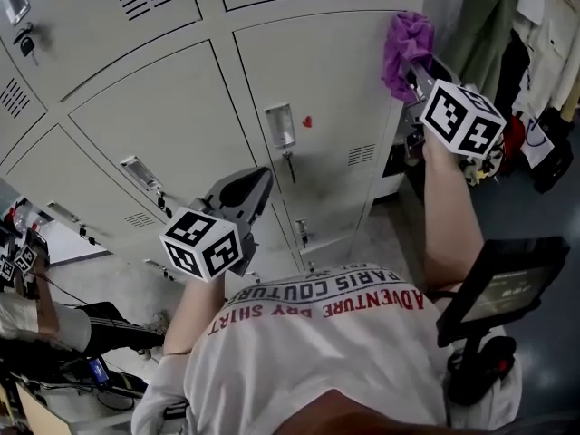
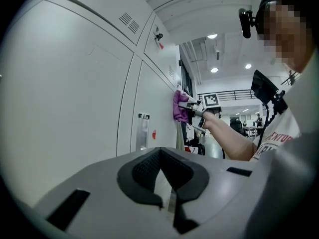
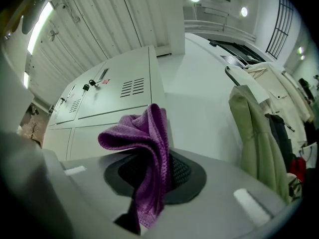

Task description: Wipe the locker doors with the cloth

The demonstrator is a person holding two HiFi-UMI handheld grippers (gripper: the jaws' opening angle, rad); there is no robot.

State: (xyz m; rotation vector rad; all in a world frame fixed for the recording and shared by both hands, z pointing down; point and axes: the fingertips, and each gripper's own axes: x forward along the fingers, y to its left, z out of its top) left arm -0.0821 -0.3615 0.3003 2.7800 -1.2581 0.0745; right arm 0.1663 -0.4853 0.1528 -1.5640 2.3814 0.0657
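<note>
A purple cloth [image 1: 407,51] is pinched in my right gripper [image 1: 419,78], bunched against the right edge of a pale grey locker door [image 1: 335,89]. In the right gripper view the cloth [image 3: 144,153] hangs folded between the shut jaws, next to the lockers [image 3: 114,103]. My left gripper [image 1: 249,188] is shut with nothing in it, held lower and left in front of a door [image 1: 163,134]. In the left gripper view its closed pads [image 2: 162,176] face along the locker wall [image 2: 75,93], with the cloth [image 2: 180,107] and right gripper [image 2: 192,111] far ahead.
Doors carry latch handles [image 1: 281,127], a vent [image 1: 361,155] and a small red sticker [image 1: 307,121]. Coats [image 1: 494,25] hang right of the lockers; a green jacket [image 3: 256,133] is close by. A dark device [image 1: 503,284] sits at my right side. Cables and clutter [image 1: 54,333] lie lower left.
</note>
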